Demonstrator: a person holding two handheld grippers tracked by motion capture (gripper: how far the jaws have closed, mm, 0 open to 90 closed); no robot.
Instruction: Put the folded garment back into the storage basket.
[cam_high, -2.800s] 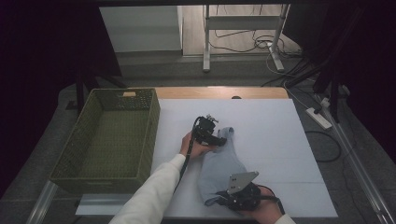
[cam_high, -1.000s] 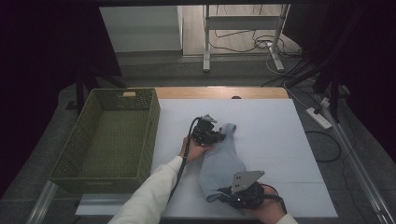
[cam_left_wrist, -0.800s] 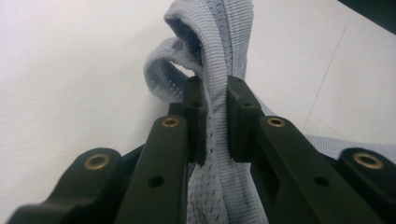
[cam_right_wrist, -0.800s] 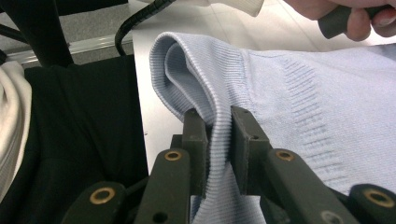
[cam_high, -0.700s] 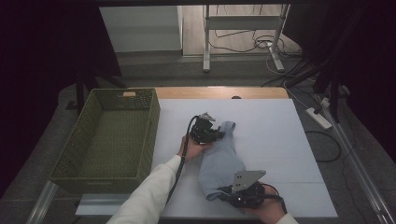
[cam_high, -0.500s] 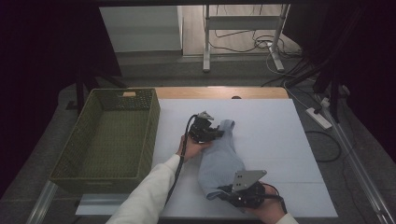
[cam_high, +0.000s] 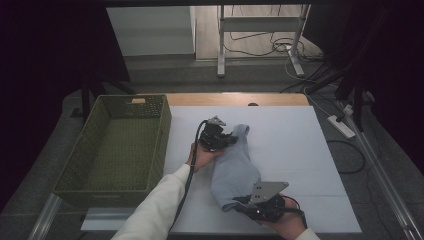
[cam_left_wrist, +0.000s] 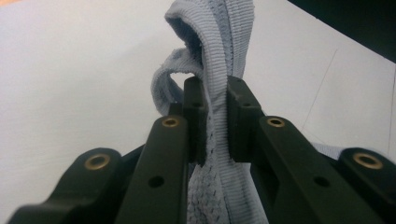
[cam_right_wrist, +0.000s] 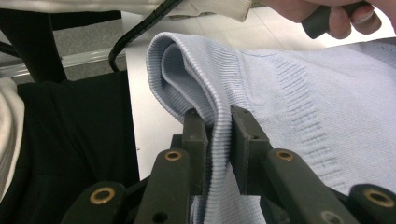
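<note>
On the white table (cam_high: 300, 150), just to the right of the green basket (cam_high: 117, 145), lies a pale blue knitted garment (cam_high: 235, 170), stretched from the far middle of the table toward the person's edge. It is bunched rather than flat. Each end is caught in a gripper.

The left gripper (cam_left_wrist: 215, 112) has its jaws pressed together on a ribbed band at the end of the garment farther from the person; in the left gripper view the band stands up between the jaws and curls over above them. The right gripper (cam_right_wrist: 218, 126) is clamped on the ribbed hem at the near end, with a fold of knit bulging to the left of its jaws.

The work looks like lifting or spreading the garment by its two ends, perhaps to fold it or move it toward the basket. To do that well:

- Hold both pinches firm, since the knit is soft and the ribbing could slide out.
- Raise both ends together and level, so the middle does not drag on the table.
- Draw the ends apart gently; knit stretches, so stop once the slack is gone.
- Keep the trailing cable (cam_high: 192, 150) beside the basket clear of the cloth.
</note>
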